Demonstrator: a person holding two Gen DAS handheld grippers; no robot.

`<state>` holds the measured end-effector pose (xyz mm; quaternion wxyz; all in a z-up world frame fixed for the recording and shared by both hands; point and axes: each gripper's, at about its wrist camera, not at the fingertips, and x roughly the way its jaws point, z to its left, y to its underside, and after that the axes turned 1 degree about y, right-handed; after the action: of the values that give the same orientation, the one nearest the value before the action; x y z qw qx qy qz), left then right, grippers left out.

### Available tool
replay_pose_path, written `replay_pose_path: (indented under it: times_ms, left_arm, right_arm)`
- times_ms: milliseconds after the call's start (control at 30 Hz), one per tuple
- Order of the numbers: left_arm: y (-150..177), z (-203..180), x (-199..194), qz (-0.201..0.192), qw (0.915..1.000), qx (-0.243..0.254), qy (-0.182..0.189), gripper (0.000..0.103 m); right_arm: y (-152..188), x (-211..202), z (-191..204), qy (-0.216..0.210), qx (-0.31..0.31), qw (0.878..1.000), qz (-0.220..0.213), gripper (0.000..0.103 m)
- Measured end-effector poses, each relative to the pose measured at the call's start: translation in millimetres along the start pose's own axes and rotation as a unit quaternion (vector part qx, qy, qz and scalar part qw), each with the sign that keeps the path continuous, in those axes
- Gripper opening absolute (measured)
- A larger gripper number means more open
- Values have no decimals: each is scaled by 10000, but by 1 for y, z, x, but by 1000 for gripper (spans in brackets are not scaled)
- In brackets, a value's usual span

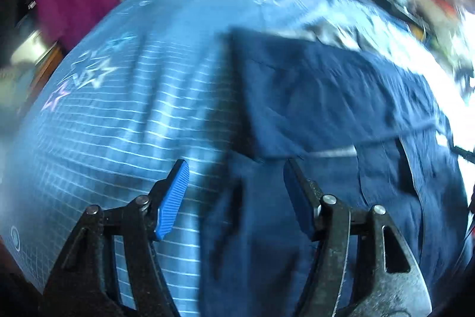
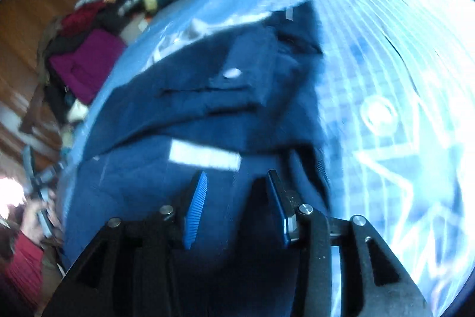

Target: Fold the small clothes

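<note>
1. Two wrist views look steeply down at a navy garment lying on a blue grid mat printed with white stars. Both pictures are smeared by motion blur.

2. In the left view, the garment fills the centre and right of the frame. A folded layer lies across its upper part, with a straight edge running through the middle of the picture.

3. The left hand-held gripper sits at the bottom centre. It is released: the ribbed blue pads stand well apart with nothing between them. One fingertip hangs over the bare mat, the other over the cloth.

4. In the right view, the same garment spreads across the centre, with a white label showing just above the fingertips.

5. The right hand-held gripper is at the bottom centre, also released, with a narrower gap and no cloth pinched. Whether its tips touch the fabric cannot be told.

6. At the left edge of the right view, a hand with a red sleeve holds the other tool. A heap of clothes, including a magenta piece, lies beyond the mat at upper left.

7. Judgement: the fold looks laid but not pressed flat.

8. Risks from here: the loose top layer may slide or spring open, because nothing holds it. A fingertip passing low could snag the folded edge and drag it crooked. A later pinch might catch one layer only, pulling the fold apart.
</note>
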<state>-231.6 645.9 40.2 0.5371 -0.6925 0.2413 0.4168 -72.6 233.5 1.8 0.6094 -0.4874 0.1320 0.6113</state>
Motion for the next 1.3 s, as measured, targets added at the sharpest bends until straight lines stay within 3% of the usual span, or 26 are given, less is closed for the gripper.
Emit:
replay_pose_path:
  times_ms: [133,367,467,500,533,600,733,833,967,1067,1133,1167,1300]
  left_arm:
    - [3,-6,30,320,9988,58,-372,65]
    - [1,-1,43,57,9982,-385,-449,69]
    - [7,16,41,-216,9965,-562,-579,62]
    - [9,24,36,-347,9944,-818,-564,55]
    - [14,38,32,-474,9908,-1160,-516,57]
    - [23,66,32,-559,9823,-1786,106,61]
    - [16,60,40,-400,9880,-1492,72,62]
    - [16,69,41,-431,9845,-1680,252,63]
    - [17,59,42,-382,9881,-1488,-1,64]
    - [20,55,39,-398,9886,-1453,-8,67]
    - [22,58,38,-445,9870,-1543,92,67]
    - [23,60,39,-450,9861,-1597,133,67]
    - [24,60,38,-429,9862,-1595,109,67]
  right_arm:
    - [6,-12,-1,43,75,10000,-42,48]
    - [-12,-16,50,-143,-721,9972,-129,48]
    - [-17,-7,79,-370,-1012,9941,-114,48]
    - [-18,-3,87,-462,-1085,9930,-92,48]
    - [-20,2,96,-538,-1166,9917,-66,48]
    - [-22,11,111,-593,-1368,9888,-38,48]
    - [-34,26,122,-600,-1488,9870,4,48]
    - [-41,36,127,-532,-1418,9885,-22,50]
    - [-53,59,148,-957,-1188,9883,88,50]
    - [-67,96,206,-1747,-1571,9713,370,42]
    - [-71,135,251,-2202,-1915,9533,780,21]
    - [-69,159,275,-2339,-2178,9412,1093,17]
    - [-56,250,336,-2709,-2675,8957,2298,17]
